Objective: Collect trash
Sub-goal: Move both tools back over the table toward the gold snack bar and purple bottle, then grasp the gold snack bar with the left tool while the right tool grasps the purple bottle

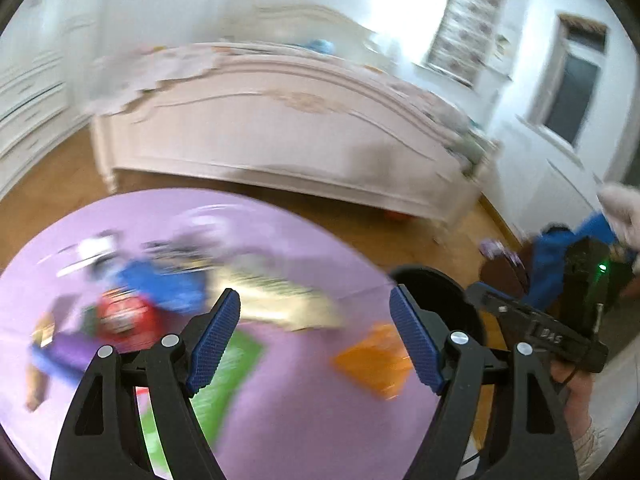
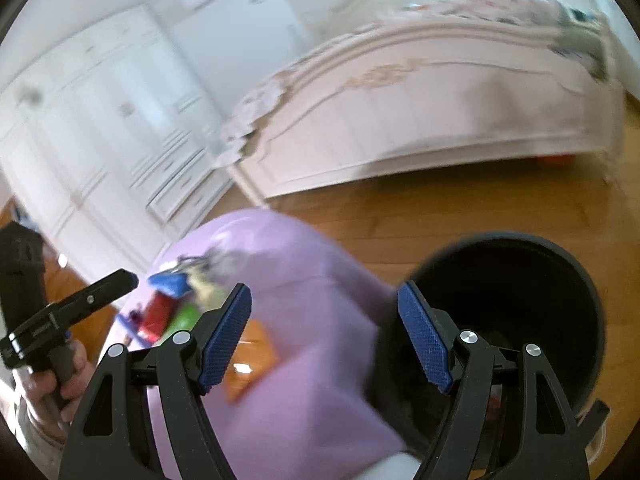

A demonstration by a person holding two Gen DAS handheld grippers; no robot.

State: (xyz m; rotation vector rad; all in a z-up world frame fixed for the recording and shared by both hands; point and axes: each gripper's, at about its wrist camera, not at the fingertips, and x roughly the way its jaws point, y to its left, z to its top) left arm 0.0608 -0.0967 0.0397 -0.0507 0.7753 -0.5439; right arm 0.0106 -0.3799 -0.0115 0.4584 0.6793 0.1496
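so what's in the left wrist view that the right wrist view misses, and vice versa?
Left wrist only: a dark window and a framed picture on the wall right of the bed, plus the right hand-held gripper seen from the side.

Right wrist only: the white wardrobe doors, the left hand-held gripper from the side, and the inside of the black bin.

Both: the pink bed, wood floor, and purple table with blurred litter, including an orange wrapper. Each view's own jaws stand open and empty.
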